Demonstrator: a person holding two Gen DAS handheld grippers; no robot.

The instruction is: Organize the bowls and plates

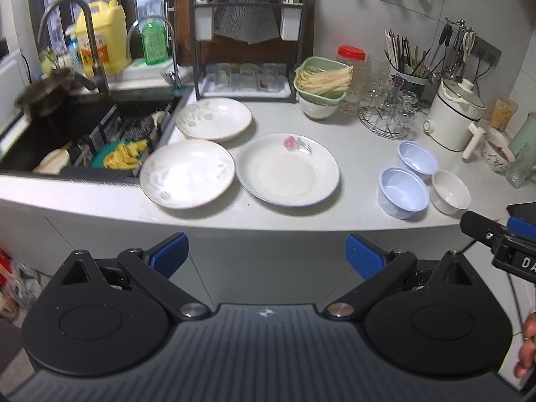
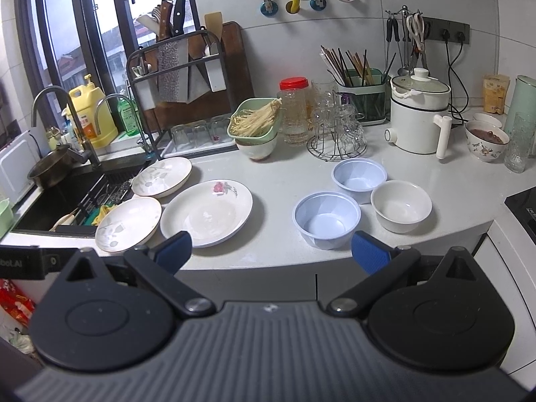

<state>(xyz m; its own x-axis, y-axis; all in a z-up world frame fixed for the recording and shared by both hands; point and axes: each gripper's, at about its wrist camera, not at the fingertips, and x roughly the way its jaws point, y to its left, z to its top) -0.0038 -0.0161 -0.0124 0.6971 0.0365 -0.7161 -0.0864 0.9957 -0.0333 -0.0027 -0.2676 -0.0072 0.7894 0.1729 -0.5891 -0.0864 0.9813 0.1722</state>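
Observation:
Three white plates lie on the counter: a rose-printed plate (image 1: 287,169) (image 2: 206,212), a leaf-printed plate (image 1: 187,173) (image 2: 129,223) near the front edge, and a second leaf-printed plate (image 1: 213,119) (image 2: 162,177) behind it. To the right stand two pale blue bowls, near (image 1: 403,192) (image 2: 326,218) and far (image 1: 417,159) (image 2: 359,177), and a white bowl (image 1: 450,191) (image 2: 400,205). My left gripper (image 1: 267,256) is open and empty, in front of the counter edge below the plates. My right gripper (image 2: 271,251) is open and empty, at the counter edge below the near blue bowl.
A dark sink (image 1: 83,127) with a rack and yellow cloth lies left of the plates. Behind are a glass rack (image 1: 246,77), a green basket of noodles (image 1: 321,78), a wire glass stand (image 2: 338,134), a white cooker (image 2: 418,117) and a patterned bowl (image 2: 485,140). A stovetop corner (image 2: 522,204) sits far right.

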